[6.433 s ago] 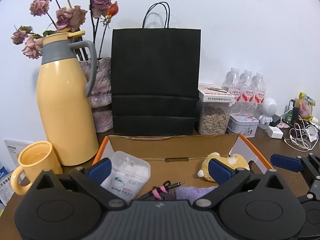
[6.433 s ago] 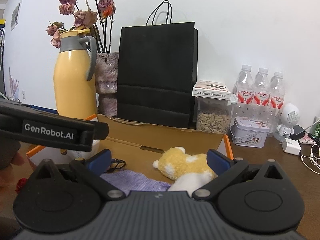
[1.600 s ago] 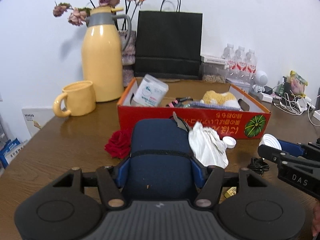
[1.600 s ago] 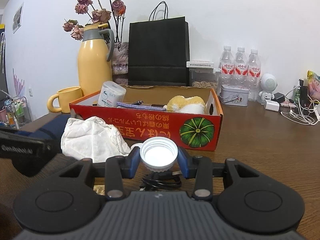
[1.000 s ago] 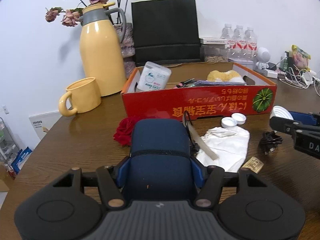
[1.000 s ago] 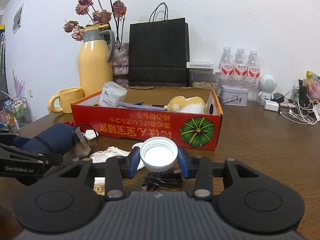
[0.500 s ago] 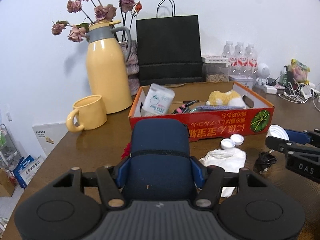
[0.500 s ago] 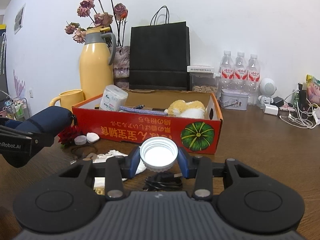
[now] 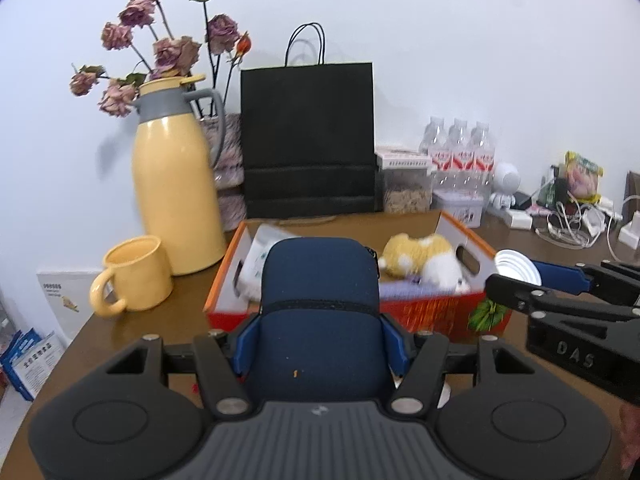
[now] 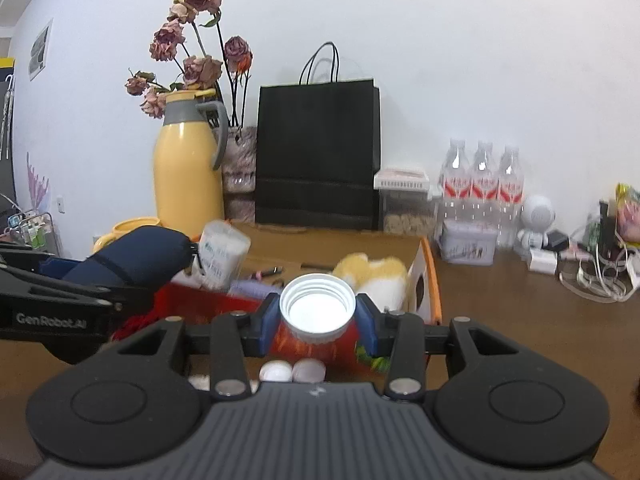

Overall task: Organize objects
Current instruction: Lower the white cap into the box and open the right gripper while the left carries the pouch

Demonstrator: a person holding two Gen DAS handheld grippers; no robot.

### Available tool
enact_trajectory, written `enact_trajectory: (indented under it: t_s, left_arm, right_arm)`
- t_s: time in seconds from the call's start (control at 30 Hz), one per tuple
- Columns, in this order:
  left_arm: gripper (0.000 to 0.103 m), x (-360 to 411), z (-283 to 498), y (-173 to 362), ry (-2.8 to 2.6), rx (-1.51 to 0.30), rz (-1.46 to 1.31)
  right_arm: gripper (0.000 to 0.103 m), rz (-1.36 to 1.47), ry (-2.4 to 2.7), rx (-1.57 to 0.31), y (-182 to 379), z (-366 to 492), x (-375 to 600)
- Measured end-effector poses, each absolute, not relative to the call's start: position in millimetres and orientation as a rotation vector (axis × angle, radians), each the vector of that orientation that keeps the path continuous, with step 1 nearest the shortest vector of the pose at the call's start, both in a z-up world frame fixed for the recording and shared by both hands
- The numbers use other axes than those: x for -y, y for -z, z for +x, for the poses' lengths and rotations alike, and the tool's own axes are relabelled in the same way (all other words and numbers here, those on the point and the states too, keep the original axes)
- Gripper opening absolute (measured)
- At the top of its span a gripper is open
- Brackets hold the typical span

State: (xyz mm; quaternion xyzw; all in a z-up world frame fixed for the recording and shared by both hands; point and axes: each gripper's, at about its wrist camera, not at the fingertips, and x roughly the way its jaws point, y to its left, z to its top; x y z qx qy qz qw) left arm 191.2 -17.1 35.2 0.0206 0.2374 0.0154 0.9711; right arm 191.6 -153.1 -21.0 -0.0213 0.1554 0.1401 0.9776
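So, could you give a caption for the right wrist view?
Right gripper holds a white cap near the red box.

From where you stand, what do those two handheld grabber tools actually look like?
Both are matte black plastic. Each has a ribbed grey-black base, two round discs, silver pivot screws, and angled links leading to blue finger pads. Seen side-on, the left gripper reads "GenRobot.AI" in white; the right gripper shows raised "DAS" lettering. No cables or sleeves are visible.

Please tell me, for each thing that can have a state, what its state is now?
Left claw: shut on the blue case.
Right claw: shut on the white lid, hollow side facing the camera.
Red box: open, holding items.
Yellow mug: upright.
Yellow jug: upright, lid on.
Black bag: standing.
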Motion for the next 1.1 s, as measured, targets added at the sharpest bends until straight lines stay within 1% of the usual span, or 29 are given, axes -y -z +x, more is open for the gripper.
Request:
enact_trajectory:
  t_s: [0.23,0.43,0.83,1.1]
  left_arm:
    - [0.061,25,238,-47,-0.023,-0.463,0.005]
    - [0.061,26,280,-47,-0.036,-0.470,-0.018]
    - [0.061,24,343,-30,-0.050,-0.494,-0.021]
    - [0.061,25,362,-20,-0.046,-0.516,-0.003]
  right_arm:
    - [0.041,-0.049,-0.273,-0.296,6,228,147]
    - [0.041,-0.008,-0.256,-0.314,14,268,148]
    - [0.041,0.005,-0.275,-0.368,26,324,152]
    - [0.041,-0.008,-0.281,-0.407,37,348,152]
